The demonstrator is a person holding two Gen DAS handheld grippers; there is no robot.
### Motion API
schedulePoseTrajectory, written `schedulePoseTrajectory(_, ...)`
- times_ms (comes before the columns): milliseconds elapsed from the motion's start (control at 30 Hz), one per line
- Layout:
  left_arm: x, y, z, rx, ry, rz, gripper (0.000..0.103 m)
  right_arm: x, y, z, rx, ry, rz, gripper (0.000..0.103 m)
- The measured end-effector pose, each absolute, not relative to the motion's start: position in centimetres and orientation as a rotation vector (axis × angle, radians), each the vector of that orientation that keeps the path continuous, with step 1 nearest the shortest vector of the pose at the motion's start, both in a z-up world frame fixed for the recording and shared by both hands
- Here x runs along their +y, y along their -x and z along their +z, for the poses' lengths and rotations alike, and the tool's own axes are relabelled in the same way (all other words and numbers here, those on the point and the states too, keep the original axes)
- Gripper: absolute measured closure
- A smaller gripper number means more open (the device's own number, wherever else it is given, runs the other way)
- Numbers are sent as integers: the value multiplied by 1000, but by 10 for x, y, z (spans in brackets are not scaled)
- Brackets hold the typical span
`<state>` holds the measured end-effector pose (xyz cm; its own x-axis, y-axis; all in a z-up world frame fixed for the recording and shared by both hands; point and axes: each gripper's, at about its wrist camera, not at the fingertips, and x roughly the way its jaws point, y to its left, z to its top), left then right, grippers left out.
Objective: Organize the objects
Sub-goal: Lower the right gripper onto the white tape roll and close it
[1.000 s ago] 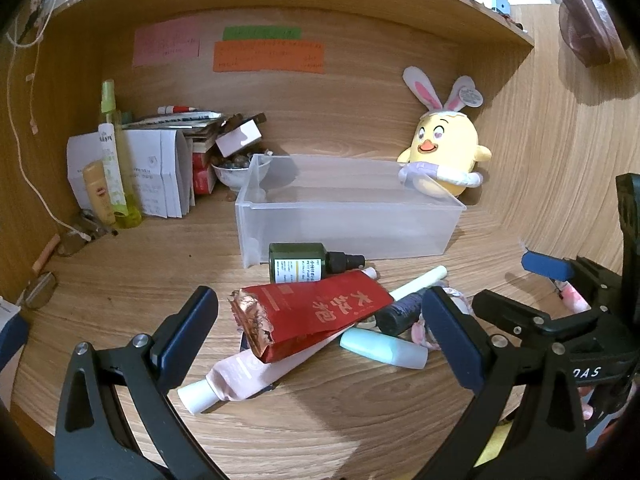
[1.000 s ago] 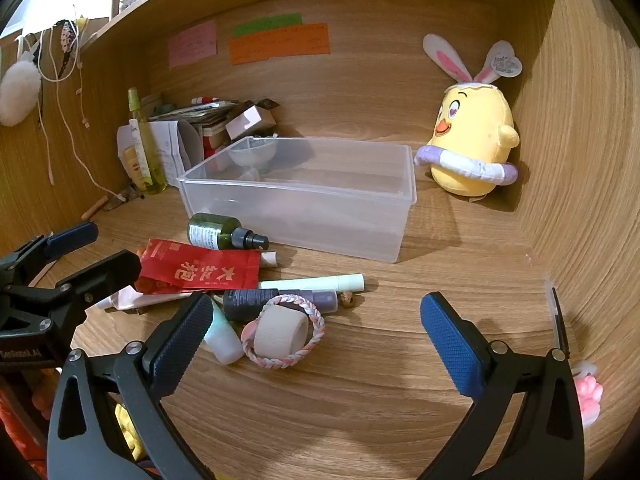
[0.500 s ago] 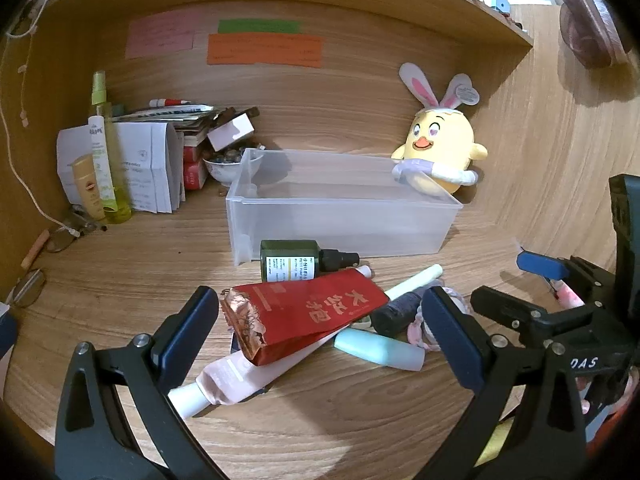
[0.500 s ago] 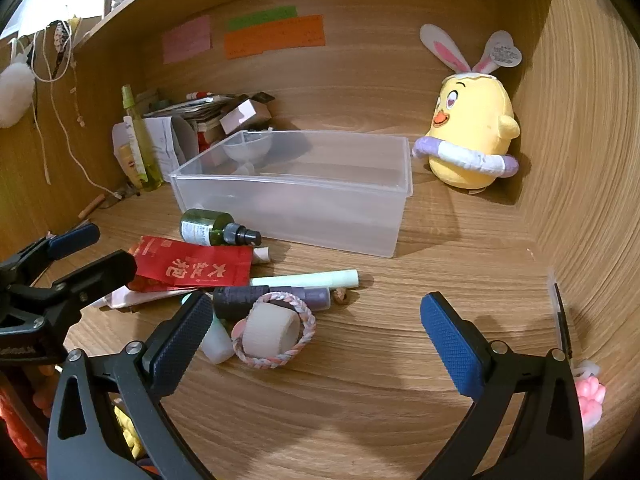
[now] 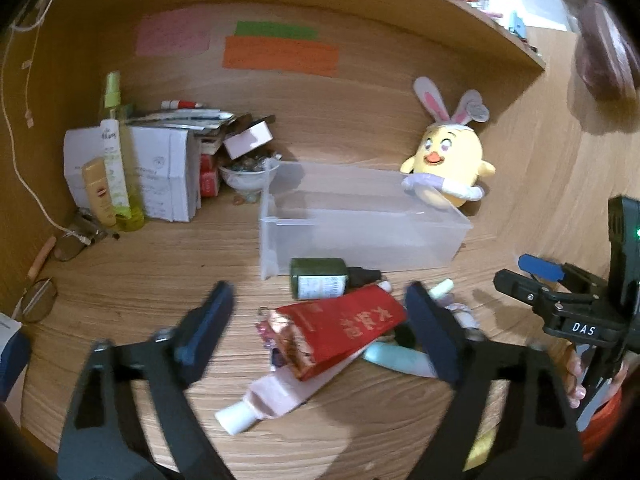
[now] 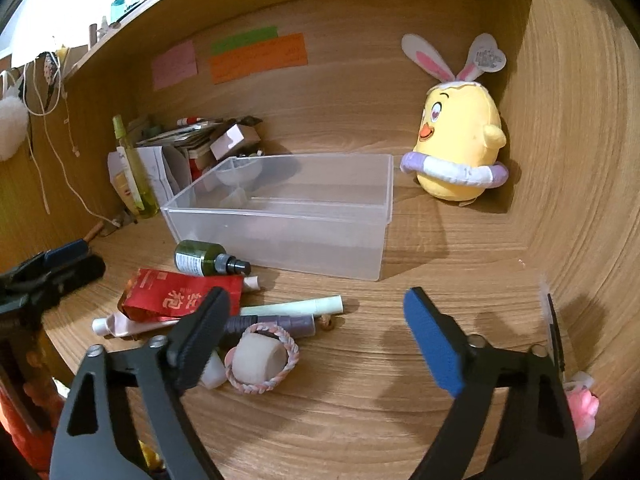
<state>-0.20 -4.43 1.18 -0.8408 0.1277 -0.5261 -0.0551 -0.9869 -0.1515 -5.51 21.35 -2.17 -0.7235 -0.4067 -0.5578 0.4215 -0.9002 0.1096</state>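
Both grippers are hanging over the wooden desk [image 6: 360, 420], jaws just been closing in a bit but nothing's between them. The left gripper [image 5: 320, 332] frames the red foil packet [image 5: 344, 328]; the right gripper [image 6: 316, 336] has the hair tie [image 6: 262, 354] at its left finger. Beyond both sits the clear plastic bin [image 6: 280, 216].
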Motion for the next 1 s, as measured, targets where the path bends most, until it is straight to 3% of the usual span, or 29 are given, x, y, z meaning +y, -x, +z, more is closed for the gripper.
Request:
schedulePoseTrajectory(167,-69,1,8,-275,896,2929,25,209,54,-27,48,-845,-2531,34)
schedulePoseTrajectory(667,-76,-4,-38,-250,1123,2842,25,182,47,-53,108,-949,-2396,57)
schedulePoseTrajectory(1000,-48,21,-34,-152,1152,2760,21,175,50,-67,149,-1010,-2380,65)
